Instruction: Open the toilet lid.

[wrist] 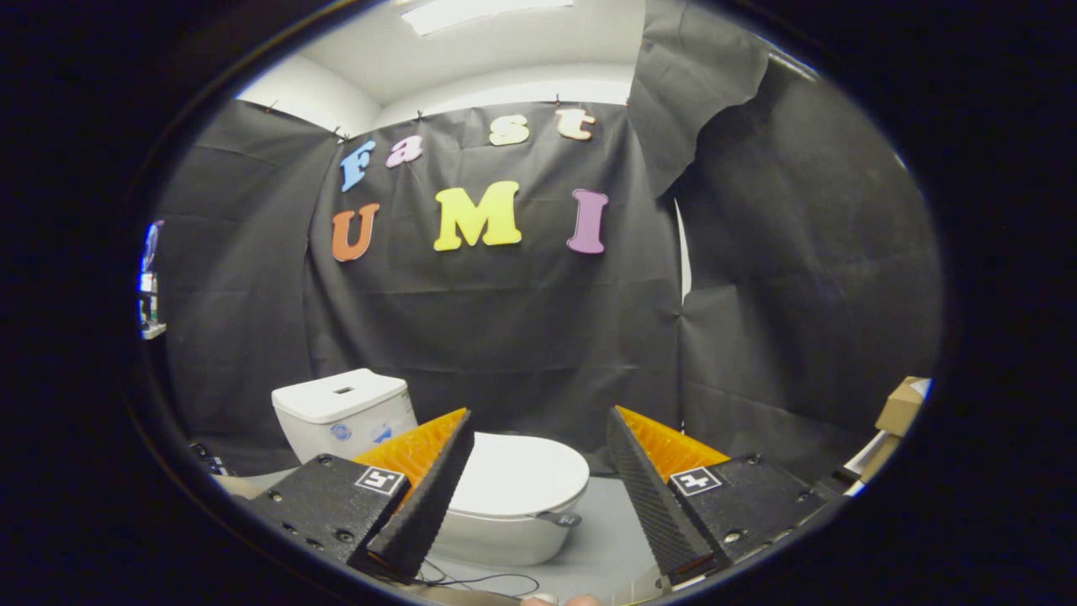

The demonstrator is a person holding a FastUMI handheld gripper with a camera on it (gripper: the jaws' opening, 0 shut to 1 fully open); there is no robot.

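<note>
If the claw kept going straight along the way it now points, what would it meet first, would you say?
Most likely the closed toilet lid, which lies between and just ahead of the open claw fingers. Depth is unclear; aimed higher, it would pass above the lid to the black cloth wall.

Little here can be read. Each half of the gripper [538, 480] carries a small square black-and-white marker, a coded pattern with no words, and its fingers stand wide apart. The toilet tank [345, 412] bears small coloured stickers, and a grey tag sits at the rim of the toilet lid [522, 475]; all are too small to read.
</note>
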